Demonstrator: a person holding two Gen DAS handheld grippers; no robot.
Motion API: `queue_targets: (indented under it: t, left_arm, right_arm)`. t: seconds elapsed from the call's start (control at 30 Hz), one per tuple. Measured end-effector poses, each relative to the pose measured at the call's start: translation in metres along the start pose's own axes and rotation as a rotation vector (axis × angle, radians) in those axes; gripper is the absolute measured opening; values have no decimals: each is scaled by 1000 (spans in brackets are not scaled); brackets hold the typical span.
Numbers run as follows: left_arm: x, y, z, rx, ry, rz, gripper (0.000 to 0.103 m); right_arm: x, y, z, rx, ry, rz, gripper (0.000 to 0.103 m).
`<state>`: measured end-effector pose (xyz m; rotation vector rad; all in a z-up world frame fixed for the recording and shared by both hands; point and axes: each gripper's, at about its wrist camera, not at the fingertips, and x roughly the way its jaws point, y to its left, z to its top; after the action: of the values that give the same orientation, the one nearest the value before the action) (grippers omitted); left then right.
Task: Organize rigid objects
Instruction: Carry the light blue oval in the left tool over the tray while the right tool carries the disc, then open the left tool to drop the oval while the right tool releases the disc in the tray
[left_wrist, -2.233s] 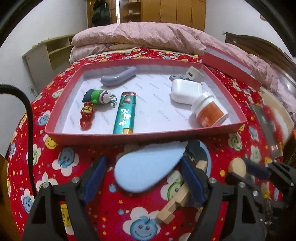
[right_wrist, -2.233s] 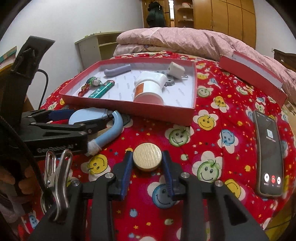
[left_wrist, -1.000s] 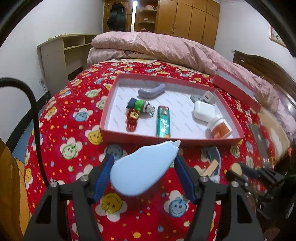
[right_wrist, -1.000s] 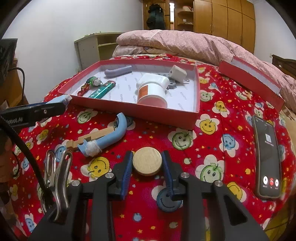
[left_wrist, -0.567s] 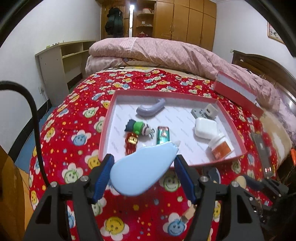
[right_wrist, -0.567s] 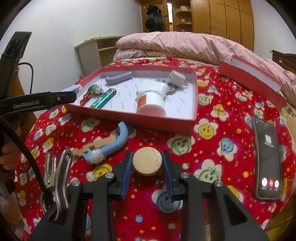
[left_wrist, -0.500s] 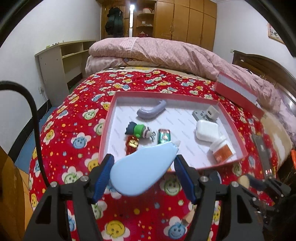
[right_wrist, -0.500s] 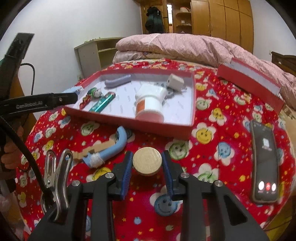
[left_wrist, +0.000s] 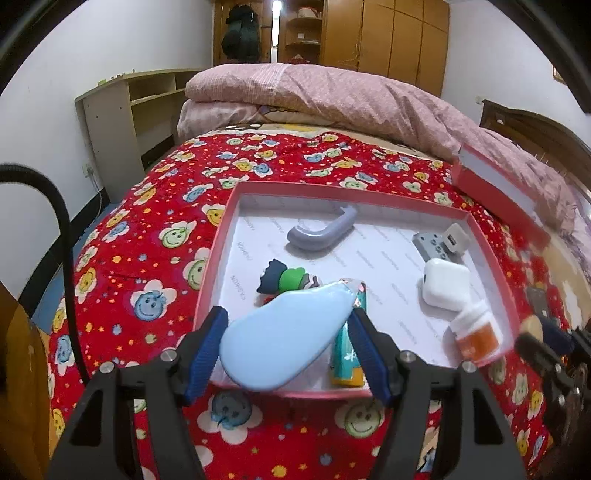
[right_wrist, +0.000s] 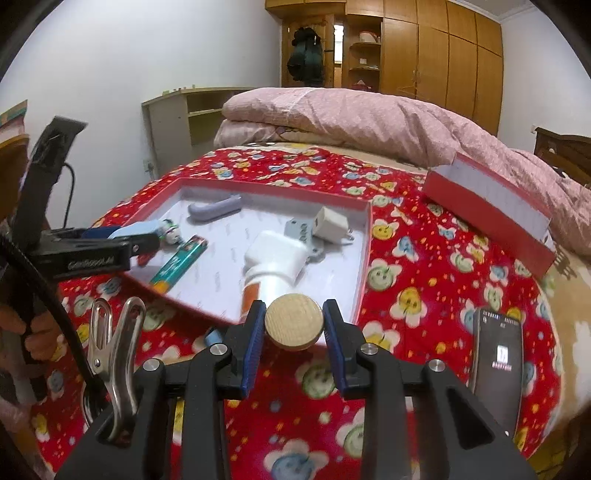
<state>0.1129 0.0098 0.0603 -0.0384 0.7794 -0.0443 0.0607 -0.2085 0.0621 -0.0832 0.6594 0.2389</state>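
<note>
- Red tray (left_wrist: 221, 236) now lies under the left gripper (left_wrist: 288, 350), which clamps the pale blue teardrop piece (left_wrist: 284, 339) above its near rim; earlier both hung over the quilt.
- Right gripper (right_wrist: 295, 328) grips the wooden disc (right_wrist: 294, 326) before the tray's near corner.
- "GenRobot.AI" lettering, partly legible, marks the left gripper's side.

The open box (left_wrist: 221, 236) lay on the bed cover (left_wrist: 155, 206), and everything else is placed from it. Inside, the curved handle (left_wrist: 321, 232) was at the far wall, the adapter (left_wrist: 443, 242) in the far right corner, the bottle (left_wrist: 476, 332) in the near right corner. The box lid (right_wrist: 487, 199) lay to its right, the phone (right_wrist: 496, 365) nearer on that side
</note>
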Motion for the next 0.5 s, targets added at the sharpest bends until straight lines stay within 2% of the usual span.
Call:
queue_targets:
  t: [0.37, 0.5]
  left_arm:
    - [23, -4, 5, -10, 34, 5, 71]
    - [28, -8, 7, 3, 28, 9, 67]
  right_arm:
    - [35, -12, 30, 31, 0, -47, 32]
    - [50, -14, 34, 22, 18, -63, 32]
